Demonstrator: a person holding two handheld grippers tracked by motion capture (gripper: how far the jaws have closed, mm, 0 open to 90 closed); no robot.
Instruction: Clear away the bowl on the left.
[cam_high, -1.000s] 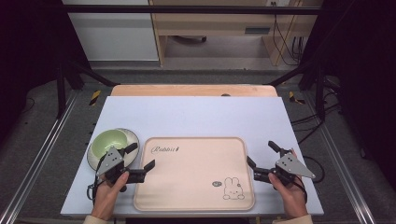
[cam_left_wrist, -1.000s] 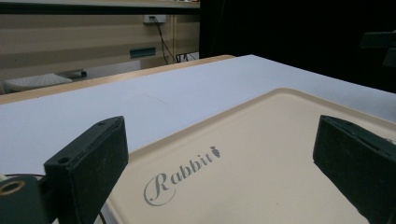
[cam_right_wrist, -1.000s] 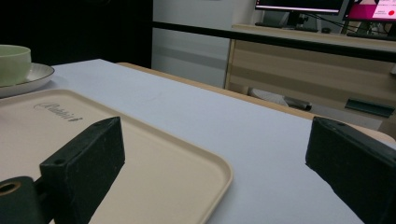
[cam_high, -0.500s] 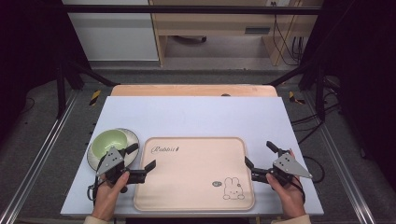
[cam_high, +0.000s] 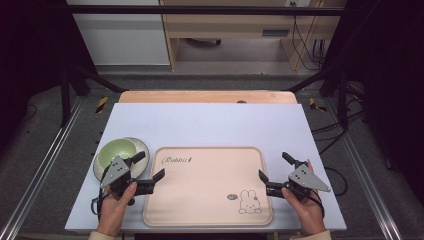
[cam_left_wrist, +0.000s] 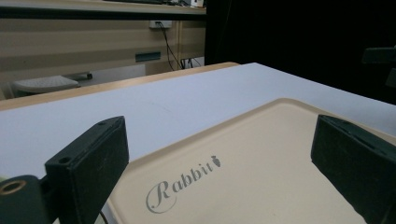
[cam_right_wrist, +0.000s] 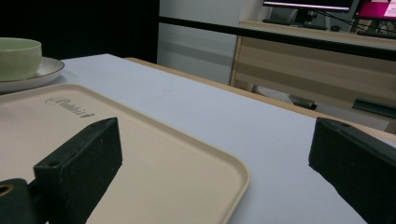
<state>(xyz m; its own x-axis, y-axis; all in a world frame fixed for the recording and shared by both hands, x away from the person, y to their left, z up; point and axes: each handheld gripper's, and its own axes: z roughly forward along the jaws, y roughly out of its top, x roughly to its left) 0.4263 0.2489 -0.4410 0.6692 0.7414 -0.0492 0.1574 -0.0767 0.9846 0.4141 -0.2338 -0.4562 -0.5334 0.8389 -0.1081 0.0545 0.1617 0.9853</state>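
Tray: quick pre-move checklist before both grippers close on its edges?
1. Left gripper open, fingers spread at the tray's left edge: ok.
2. Right gripper open at the tray's right edge: ok.
3. Fingers already touching the tray rim: cannot tell.
4. Tray surface bare, nothing to slide off: ok.
5. Green bowl on its plate sits close by the left gripper; clearance when lifting: cannot tell.
6. Tray flat on the white table: ok.

The hand-held gripper (cam_left_wrist: 233, 163) hangs spread-jawed, seemingly just above, the beige "Rabbit" tray (cam_left_wrist: 261, 163).
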